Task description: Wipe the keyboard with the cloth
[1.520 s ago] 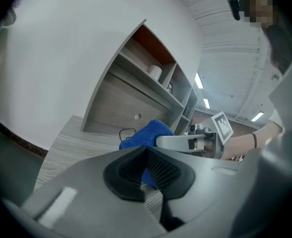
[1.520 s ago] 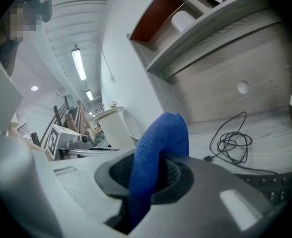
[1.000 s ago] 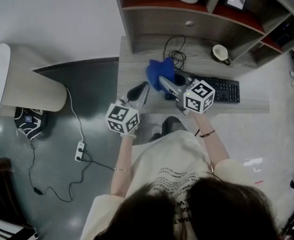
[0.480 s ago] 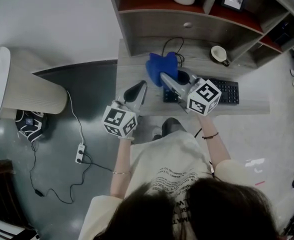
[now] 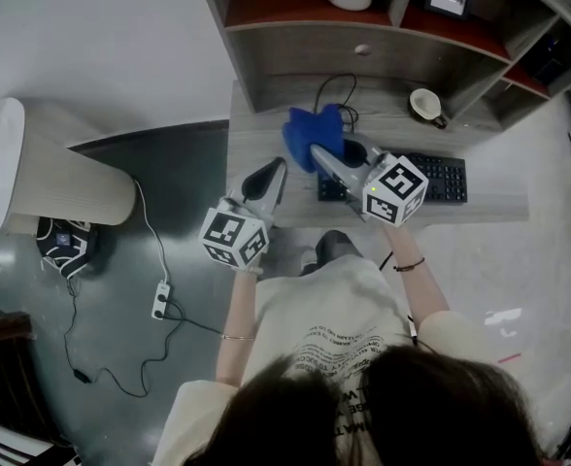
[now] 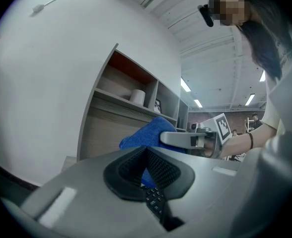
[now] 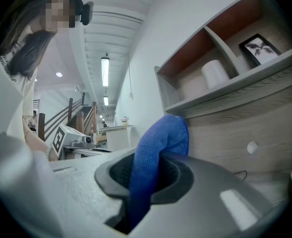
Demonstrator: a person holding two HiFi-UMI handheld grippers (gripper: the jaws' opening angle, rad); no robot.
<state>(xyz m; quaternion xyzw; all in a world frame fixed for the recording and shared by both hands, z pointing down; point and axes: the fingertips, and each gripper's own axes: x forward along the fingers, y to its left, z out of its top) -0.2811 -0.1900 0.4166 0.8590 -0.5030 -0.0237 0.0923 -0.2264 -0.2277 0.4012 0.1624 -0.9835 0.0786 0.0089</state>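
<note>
Right gripper (image 5: 318, 152): jaws clamped on the blue cloth (image 5: 311, 128).
Cloth: bunched over the left end of the keyboard (image 5: 440, 177).
Left gripper (image 5: 271, 174): jaws pressed together, nothing between; above desk (image 5: 254, 129), beside cloth.

Noted: grey wooden desk (image 5: 251, 139) under a shelf unit (image 5: 305, 51), against a white wall (image 6: 41, 68). Dark glossy floor (image 5: 184, 183). I see ceiling strip lights (image 7: 105, 65) on.
</note>
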